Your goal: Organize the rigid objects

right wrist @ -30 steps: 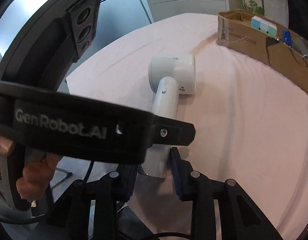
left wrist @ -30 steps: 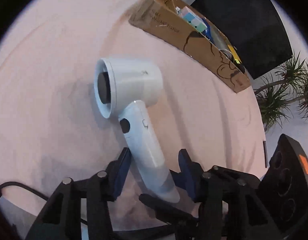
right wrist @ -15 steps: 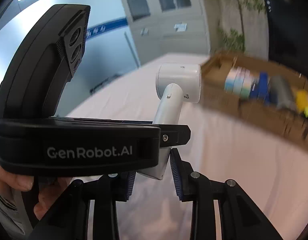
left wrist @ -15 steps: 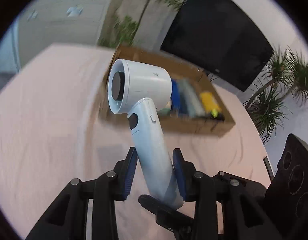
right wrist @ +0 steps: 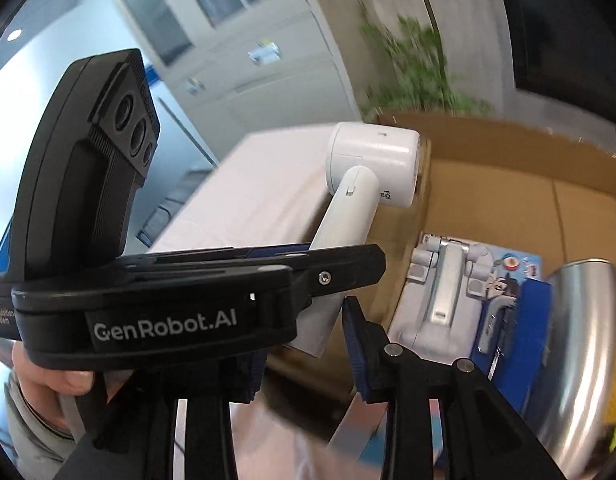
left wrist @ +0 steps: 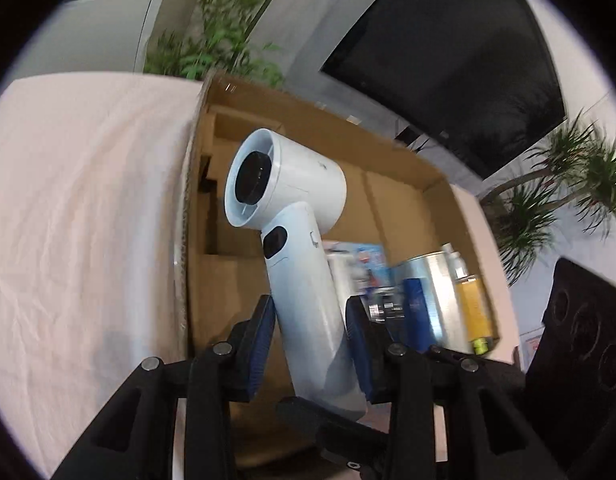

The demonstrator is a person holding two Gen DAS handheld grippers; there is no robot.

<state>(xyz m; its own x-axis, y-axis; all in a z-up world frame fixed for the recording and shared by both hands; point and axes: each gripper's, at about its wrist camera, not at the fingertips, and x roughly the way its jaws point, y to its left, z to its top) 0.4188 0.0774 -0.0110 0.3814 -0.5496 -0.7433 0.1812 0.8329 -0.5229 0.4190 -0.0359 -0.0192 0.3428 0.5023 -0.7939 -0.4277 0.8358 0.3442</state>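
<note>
Left claw [left wrist: 310, 334] hiding hairdryer [left wrist: 291, 216] base

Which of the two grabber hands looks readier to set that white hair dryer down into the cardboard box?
Left. The left gripper is clamped on the hair dryer by its handle, holding it over the cardboard box. The right gripper looks open and holds nothing.

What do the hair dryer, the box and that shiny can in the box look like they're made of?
Hair dryer: smooth white plastic by the look, soft satin sheen, moulded seams.
Box: brown corrugated cardboard, matte, folded flaps with raw edges.
Can: probably metal, a bright silver cylinder with mirror-like reflections.
</note>
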